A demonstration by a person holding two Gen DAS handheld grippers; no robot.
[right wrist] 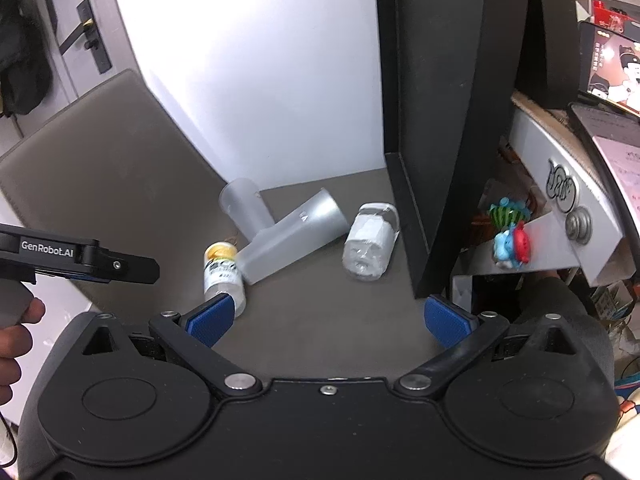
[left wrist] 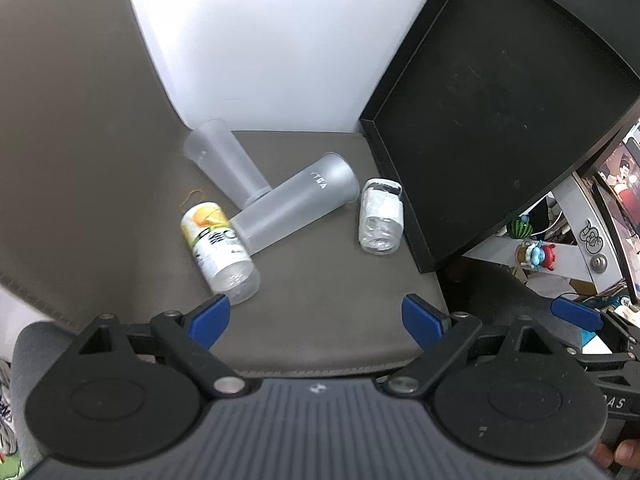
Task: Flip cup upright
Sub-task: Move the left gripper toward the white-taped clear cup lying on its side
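Two frosted translucent cups lie on their sides on a grey-brown seat. The larger cup points its mouth to the upper right and rests against the smaller cup, whose mouth points to the upper left. Both also show in the right wrist view, larger and smaller. My left gripper is open and empty, above the seat's front part, short of the cups. My right gripper is open and empty, also short of them.
A yellow-labelled bottle lies by the larger cup's base. A white-labelled bottle lies on the right. A black board leans at the right against a white wall. The left gripper's body reaches in from the left.
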